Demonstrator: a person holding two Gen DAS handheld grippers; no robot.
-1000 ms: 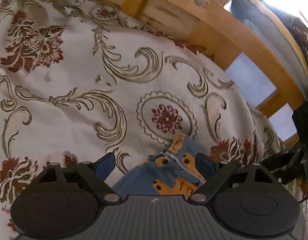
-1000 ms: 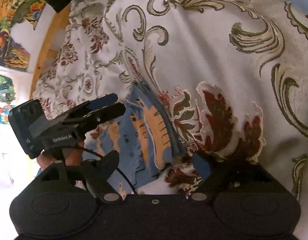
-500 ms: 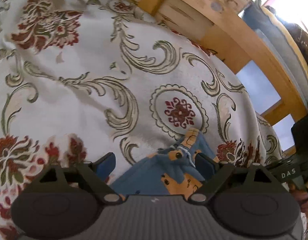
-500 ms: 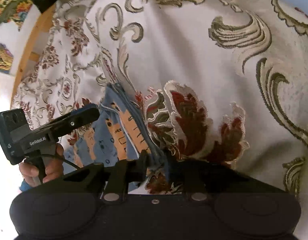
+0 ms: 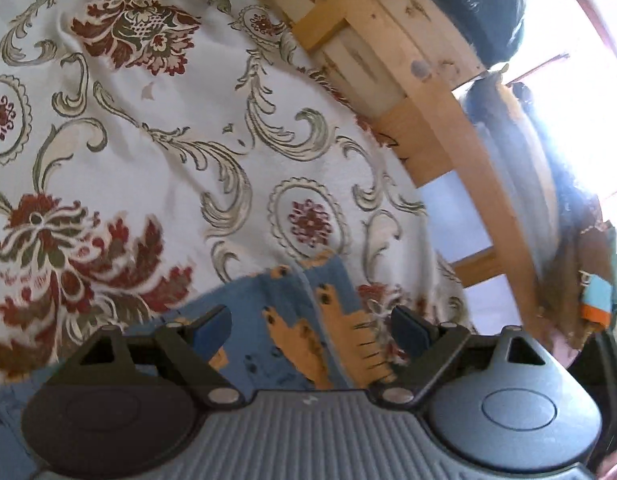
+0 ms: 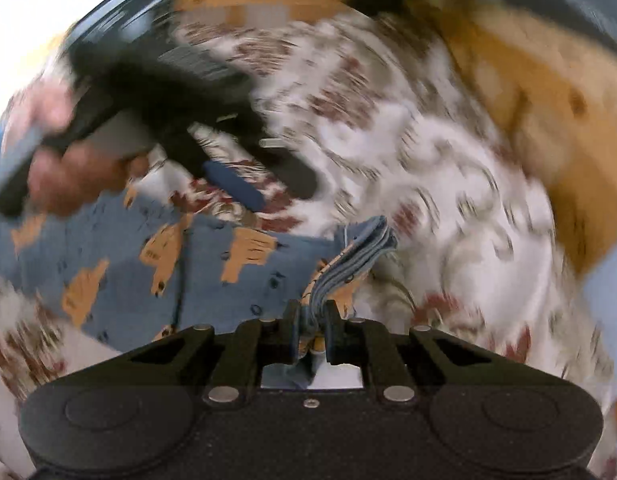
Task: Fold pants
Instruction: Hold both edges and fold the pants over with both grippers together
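Observation:
The pants (image 5: pixel 292 312) are small, blue with orange animal prints, and lie on a floral bedspread (image 5: pixel 156 152). In the left wrist view my left gripper (image 5: pixel 311 330) is open just above the cloth, its blue-padded fingers (image 5: pixel 210 328) wide apart with the pants between them. In the right wrist view, which is motion-blurred, my right gripper (image 6: pixel 311 330) is shut on a bunched edge of the pants (image 6: pixel 360 256), and the rest of the pants (image 6: pixel 148 276) spreads away to the left. The left gripper (image 6: pixel 264 184) shows there too, held in a hand (image 6: pixel 64 184) above the cloth.
A wooden bed frame (image 5: pixel 424 92) runs along the far side of the bedspread, with a dark bag (image 5: pixel 468 4) on it. Bright window light fills the upper right. A blue and orange item (image 5: pixel 596 300) shows at the right edge.
My right gripper went from open to shut on the pants' edge and has swung sharply with it, blurring its view. My left gripper stayed open and shifted over the spread-out pants.

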